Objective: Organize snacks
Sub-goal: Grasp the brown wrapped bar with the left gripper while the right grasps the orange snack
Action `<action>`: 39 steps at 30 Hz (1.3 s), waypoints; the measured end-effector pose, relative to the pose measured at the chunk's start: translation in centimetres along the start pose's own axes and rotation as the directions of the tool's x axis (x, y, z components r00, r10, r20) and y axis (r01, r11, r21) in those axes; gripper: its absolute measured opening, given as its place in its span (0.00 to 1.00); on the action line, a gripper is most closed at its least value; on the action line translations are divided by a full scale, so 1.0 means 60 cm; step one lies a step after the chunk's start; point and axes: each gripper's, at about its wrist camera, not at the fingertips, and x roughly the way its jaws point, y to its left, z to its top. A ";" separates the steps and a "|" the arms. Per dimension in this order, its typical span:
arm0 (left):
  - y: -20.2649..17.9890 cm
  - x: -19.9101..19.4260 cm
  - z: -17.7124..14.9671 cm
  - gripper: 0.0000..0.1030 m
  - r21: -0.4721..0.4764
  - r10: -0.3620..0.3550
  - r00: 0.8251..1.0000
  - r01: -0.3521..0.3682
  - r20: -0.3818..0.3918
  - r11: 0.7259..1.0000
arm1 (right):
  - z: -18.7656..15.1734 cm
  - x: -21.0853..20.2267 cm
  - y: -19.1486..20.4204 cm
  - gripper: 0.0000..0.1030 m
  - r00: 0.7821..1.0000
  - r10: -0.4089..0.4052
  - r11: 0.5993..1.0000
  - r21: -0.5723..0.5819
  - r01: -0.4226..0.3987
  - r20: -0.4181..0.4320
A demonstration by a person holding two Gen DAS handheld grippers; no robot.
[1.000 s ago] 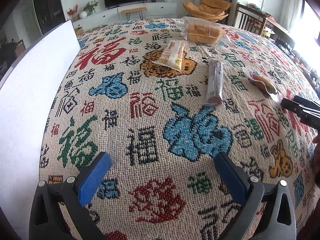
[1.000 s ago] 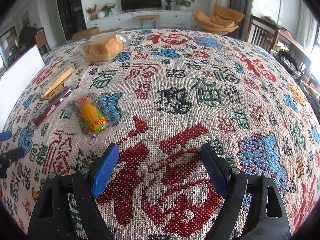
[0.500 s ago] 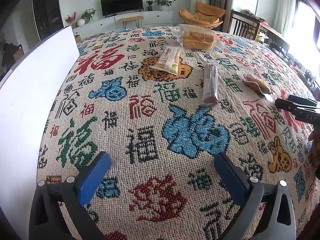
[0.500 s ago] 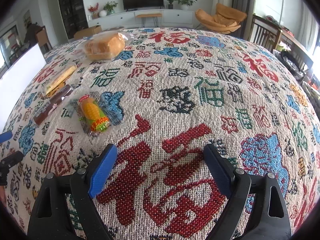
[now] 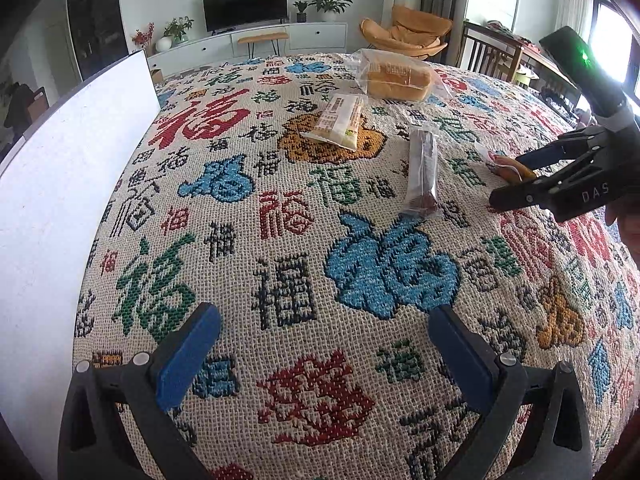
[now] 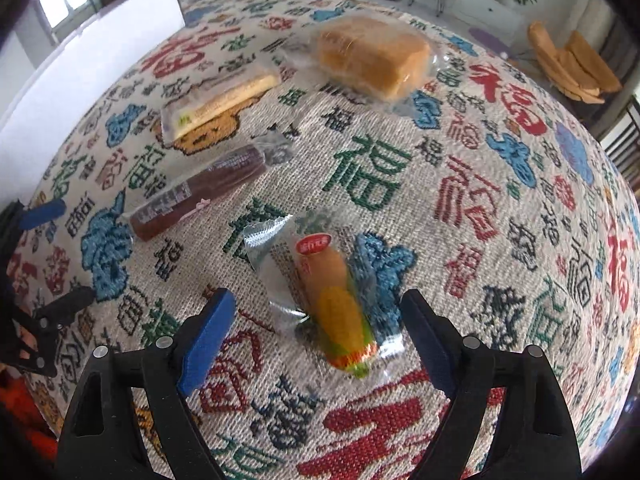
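Swung over from my right, my right gripper (image 6: 316, 332) now straddles the corn snack (image 6: 340, 312), jaws closing but not touching; left gripper (image 5: 320, 344) wide at six o'clock.

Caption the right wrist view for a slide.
Right gripper, jaws closing, straddles the packaged corn snack on the patterned tablecloth; bread loaf, wafer pack and dark bar lie beyond.

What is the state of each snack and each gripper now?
Corn pack: sealed, flat, between the right jaws, untouched.
Dark bar: sealed, flat.
Biscuit pack: sealed, flat.
Bread bag: closed.
Right gripper: jaws closing.
Left gripper: open, empty.
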 end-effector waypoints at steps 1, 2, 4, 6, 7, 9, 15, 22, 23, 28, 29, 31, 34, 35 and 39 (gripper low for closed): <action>0.000 0.000 0.000 1.00 0.000 0.000 1.000 0.000 0.000 1.000 | 0.004 0.003 -0.003 0.81 1.000 0.007 1.000 0.022 -0.007 0.002; 0.000 0.000 0.000 1.00 0.000 0.000 1.000 0.000 0.000 1.000 | 0.008 0.000 -0.005 0.59 1.000 0.003 0.999 0.048 -0.004 0.008; 0.000 0.000 0.000 1.00 0.000 0.000 1.000 0.000 0.000 1.000 | 0.010 -0.010 -0.015 0.38 1.000 0.021 0.994 0.108 -0.022 0.009; 0.000 0.000 0.000 1.00 -0.001 0.000 1.000 0.000 0.000 1.000 | 0.006 -0.020 -0.022 0.35 1.000 0.024 0.990 0.141 -0.025 0.008; 0.000 0.000 0.000 1.00 -0.001 0.000 1.000 0.000 0.000 1.000 | 0.001 -0.026 -0.025 0.34 0.999 0.032 0.987 0.156 -0.035 0.017; 0.000 0.000 0.000 1.00 0.000 0.000 1.000 0.000 0.000 1.000 | -0.013 -0.045 -0.044 0.30 0.996 0.075 0.971 0.224 -0.086 0.056; 0.000 0.000 0.000 1.00 -0.001 0.000 1.000 0.000 0.000 1.000 | -0.069 -0.081 -0.112 0.24 0.934 0.294 0.813 0.459 -0.357 0.205; 0.000 0.000 0.000 1.00 -0.001 0.001 1.000 -0.001 -0.001 1.000 | -0.148 -0.054 -0.185 0.18 0.882 0.397 0.620 0.634 -0.462 0.254; 0.000 0.000 0.000 1.00 -0.001 0.000 1.000 0.000 0.000 1.000 | -0.157 -0.051 -0.191 0.20 0.892 0.377 0.630 0.638 -0.444 0.249; 0.000 0.000 0.000 1.00 -0.001 0.001 1.000 -0.001 -0.001 1.000 | -0.182 -0.067 -0.199 0.42 0.916 0.282 0.669 0.626 -0.401 0.285; -0.001 0.000 0.000 1.00 0.000 0.001 1.000 -0.001 -0.001 1.000 | -0.191 -0.076 -0.201 0.54 0.915 0.259 0.688 0.606 -0.400 0.309; -0.001 0.000 0.000 1.00 0.002 0.004 1.000 -0.004 -0.002 1.000 | -0.211 -0.095 -0.191 0.60 0.926 0.162 0.747 0.571 -0.341 0.341; -0.001 0.000 0.000 1.00 0.004 0.005 1.000 -0.005 -0.007 1.000 | -0.252 -0.111 -0.183 0.62 0.918 0.057 0.801 0.531 -0.276 0.392; -0.003 0.001 0.002 1.00 0.007 0.007 1.000 -0.007 -0.015 1.000 | -0.266 -0.111 -0.182 0.62 0.911 0.033 0.805 0.529 -0.268 0.411; -0.027 0.000 0.050 0.99 0.043 -0.073 0.992 0.077 -0.099 0.996 | -0.309 -0.115 -0.197 0.62 0.847 0.013 0.761 0.544 -0.354 0.532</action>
